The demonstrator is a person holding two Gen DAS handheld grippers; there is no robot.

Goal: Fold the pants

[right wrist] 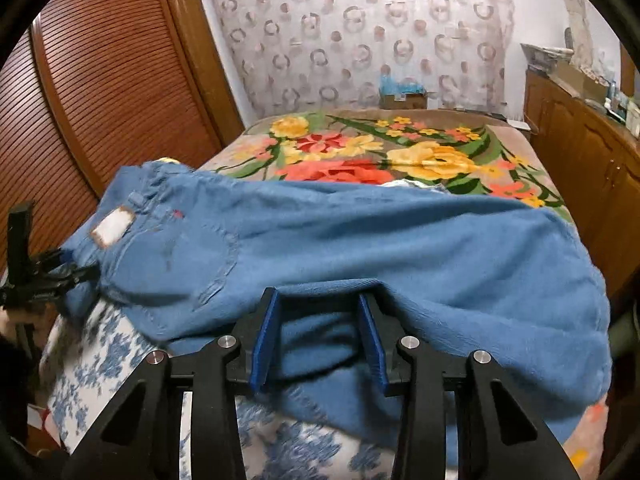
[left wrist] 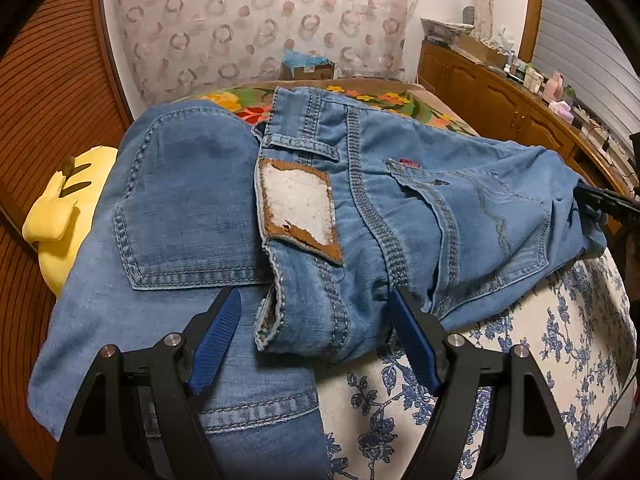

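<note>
Pants (left wrist: 360, 200), blue denim, lie seat-up across the bed's near end. From the left wrist, the left gripper (left wrist: 316, 308) stands wide open over the folded waistband, its pads clear of the cloth; the worn leather patch (left wrist: 298, 206) and back pockets read sharply. From the right wrist, the right gripper (right wrist: 318, 300) is half closed around a bunched fold of the leg; whether the pads pinch it I cannot tell, that view being blurred. Only this view shows the flowered blanket (right wrist: 400, 152) whole
</note>
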